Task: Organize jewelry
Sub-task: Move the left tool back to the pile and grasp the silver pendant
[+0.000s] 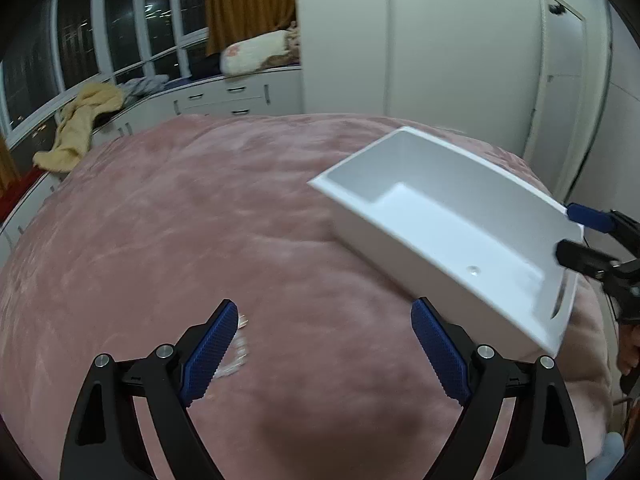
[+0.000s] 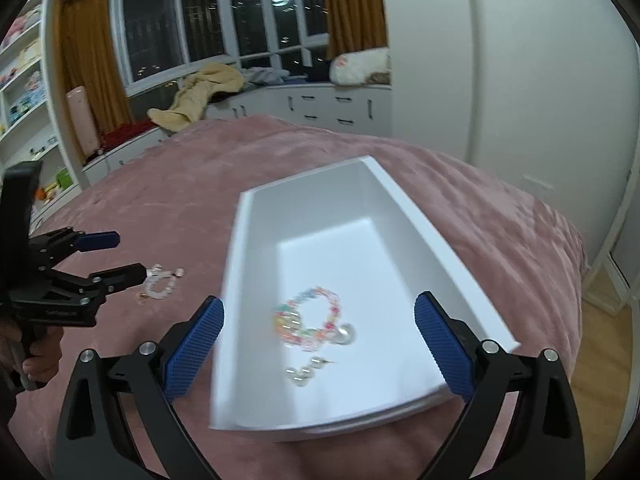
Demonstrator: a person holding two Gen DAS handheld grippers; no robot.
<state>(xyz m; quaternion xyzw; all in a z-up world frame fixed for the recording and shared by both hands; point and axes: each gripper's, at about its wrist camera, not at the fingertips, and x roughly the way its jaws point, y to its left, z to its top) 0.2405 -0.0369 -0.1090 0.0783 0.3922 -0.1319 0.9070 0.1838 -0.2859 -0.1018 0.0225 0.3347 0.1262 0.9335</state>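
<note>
Pink bedspread (image 1: pixel 200 220), dark windows (image 2: pixel 224 24)

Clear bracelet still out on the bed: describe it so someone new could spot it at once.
Start at the pink bedspread and find the white box lying on it. On the blanket beside the box, close to the left gripper, lies the clear bracelet. Unlike the multicoloured bead bracelet and pearls, it is outside the box and see-through.

A plain white tray (image 2: pixel 404 216) sits on a dusty pink bedspread (image 2: pixel 168 184). Inside it lie a pastel multicoloured bead bracelet (image 2: pixel 310 318) and silvery-white pearls (image 2: pixel 346 334). Black tongs (image 2: pixel 318 320) carry ribbed blue pads (image 2: pixel 440 344).
</note>
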